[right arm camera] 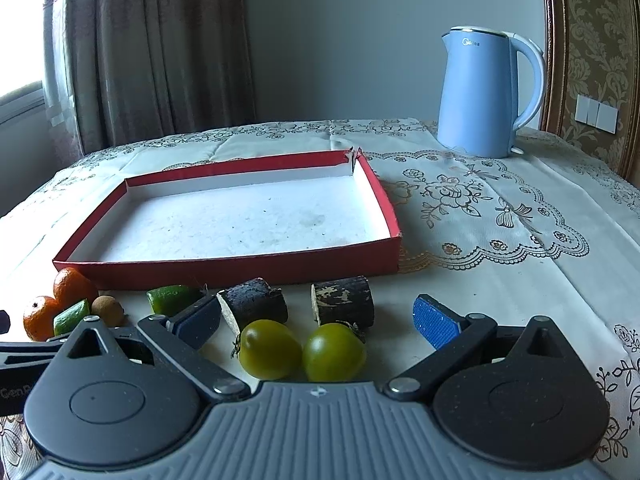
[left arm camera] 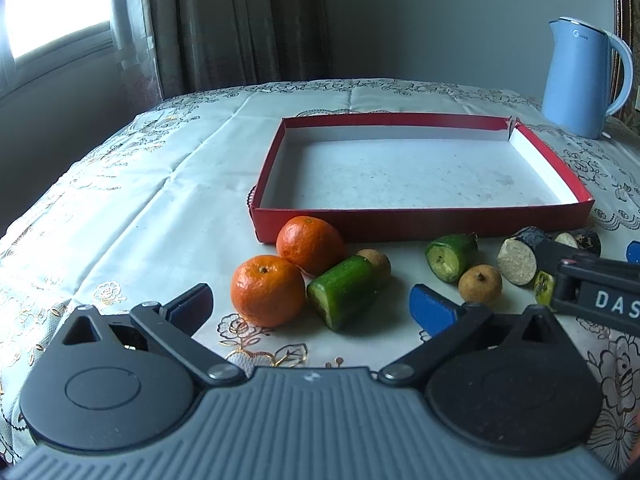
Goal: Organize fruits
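Fruits are lying loose on the counter (left arm camera: 160,208) before the empty red tray (left arm camera: 420,224). Both the left gripper (left arm camera: 312,300) and right gripper (right arm camera: 318,316) are hovering with fingers spread, holding nothing. The tangerine (left arm camera: 267,290) is looking soft-skinned and light, wanting a gentle squeeze across its middle.

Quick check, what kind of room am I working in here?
Likely a home dining room: a table under a floral cloth, a blue kettle on it, and curtains by a window.

Matt cardboard tray (left arm camera: 420,222) (red outside), embroidered tablecloth (left arm camera: 160,200)
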Motion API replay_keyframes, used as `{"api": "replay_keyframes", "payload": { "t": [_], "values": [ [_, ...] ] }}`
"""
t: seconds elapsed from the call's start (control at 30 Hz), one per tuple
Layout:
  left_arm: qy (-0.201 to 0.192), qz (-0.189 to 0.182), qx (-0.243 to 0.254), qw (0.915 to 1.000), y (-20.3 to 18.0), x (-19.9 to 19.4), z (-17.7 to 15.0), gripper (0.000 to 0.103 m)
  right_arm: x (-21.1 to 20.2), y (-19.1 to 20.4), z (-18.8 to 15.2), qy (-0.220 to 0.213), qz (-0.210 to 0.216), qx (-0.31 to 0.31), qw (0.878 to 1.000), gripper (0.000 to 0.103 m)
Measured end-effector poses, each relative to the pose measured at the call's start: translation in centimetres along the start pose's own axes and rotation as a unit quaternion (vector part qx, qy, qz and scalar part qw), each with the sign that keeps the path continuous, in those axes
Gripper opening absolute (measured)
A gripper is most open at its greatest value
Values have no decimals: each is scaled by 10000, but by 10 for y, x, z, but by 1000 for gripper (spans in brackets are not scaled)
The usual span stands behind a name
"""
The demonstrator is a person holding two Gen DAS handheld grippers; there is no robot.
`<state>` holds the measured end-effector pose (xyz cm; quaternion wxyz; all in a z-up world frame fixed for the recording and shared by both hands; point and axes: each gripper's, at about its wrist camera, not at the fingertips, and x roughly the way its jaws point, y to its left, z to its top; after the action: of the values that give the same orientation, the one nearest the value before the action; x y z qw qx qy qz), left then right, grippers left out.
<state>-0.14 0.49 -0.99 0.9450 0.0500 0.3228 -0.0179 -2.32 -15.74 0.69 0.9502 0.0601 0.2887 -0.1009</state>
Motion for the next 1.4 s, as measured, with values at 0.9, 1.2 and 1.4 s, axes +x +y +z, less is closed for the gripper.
{"api": "replay_keyframes", "payload": {
  "t": [0.9,1.2,1.4],
  "values": [
    [-88,-185,100,9997,1,-6,-18,103,-35,-45,-27,135,144,-114,9997,103],
    [-250,-237,226,9992,-3,-9,-23,103,-32,-49,-30,-12,174,-145,9997,103],
    [-277,-318,166,9990,0,-7,-27,103,-16,-42,-22,80,264,-149,9995,77]
  ]
}}
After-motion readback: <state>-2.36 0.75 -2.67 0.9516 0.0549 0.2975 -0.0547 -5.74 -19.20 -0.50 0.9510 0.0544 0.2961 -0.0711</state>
